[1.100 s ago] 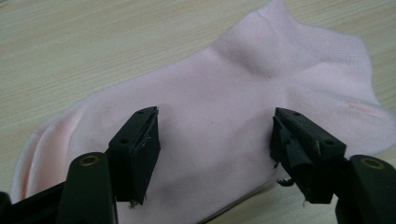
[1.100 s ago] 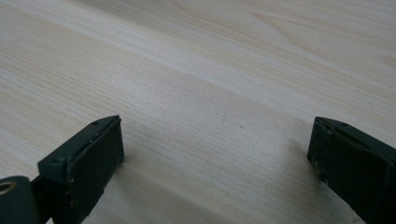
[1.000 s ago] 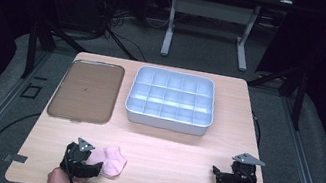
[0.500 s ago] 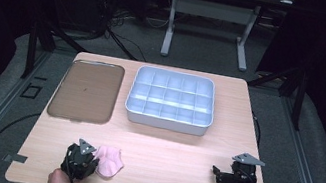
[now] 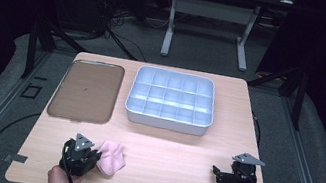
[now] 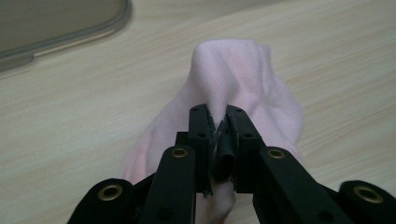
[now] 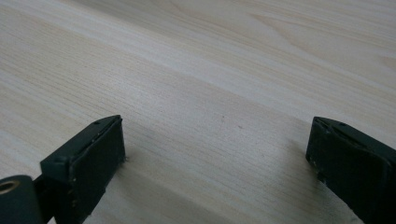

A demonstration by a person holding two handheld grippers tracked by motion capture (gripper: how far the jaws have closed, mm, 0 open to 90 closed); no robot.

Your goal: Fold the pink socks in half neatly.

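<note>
Since the earlier frame, our left claw [image 5: 88, 155] has closed its jaws on the pink cloth [image 5: 111, 157], and the fabric now stands up in a peak where we pinch it. Seen from the left gripper view, the left claw [image 6: 218, 122] has its jaws nearly together with a fold of the pink cloth [image 6: 233, 74] clamped between them; the rest of the cloth drapes down onto the wooden surface [image 5: 168, 163]. This cloth sits near the front left edge of the surface, well apart from the brown tray [image 5: 85, 90] and the grey compartment box [image 5: 167, 121] farther back. Our right claw [image 5: 217, 174] rests at the front right, jaws wide with nothing between them.
</note>
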